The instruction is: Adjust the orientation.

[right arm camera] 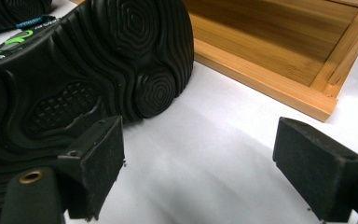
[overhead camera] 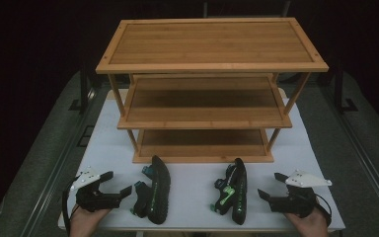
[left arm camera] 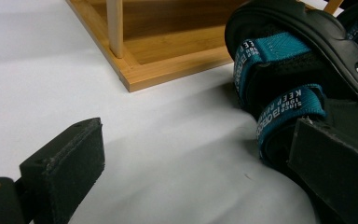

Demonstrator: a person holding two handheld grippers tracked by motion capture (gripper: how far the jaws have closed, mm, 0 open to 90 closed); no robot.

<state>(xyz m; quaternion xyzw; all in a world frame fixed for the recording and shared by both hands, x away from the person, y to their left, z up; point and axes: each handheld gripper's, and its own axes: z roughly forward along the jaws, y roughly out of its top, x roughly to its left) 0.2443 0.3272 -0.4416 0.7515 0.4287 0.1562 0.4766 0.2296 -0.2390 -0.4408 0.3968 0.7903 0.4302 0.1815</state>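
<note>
Sandals lie on their sides on the white table, in front of the bamboo shelf rack: the teal-strapped sandal at about 7 o'clock from the rack's bottom shelf, the green-strapped sandal at about 5 o'clock. The left gripper, at 9 o'clock from the teal-strapped sandal, has its jaws apart and empty. The right gripper, at 3 o'clock from the green-strapped sandal, is likewise spread, holding nothing.

Bare white table lies open between the teal-strapped sandal and the green-strapped sandal, while the wooden rack walls off the far side just behind both.
</note>
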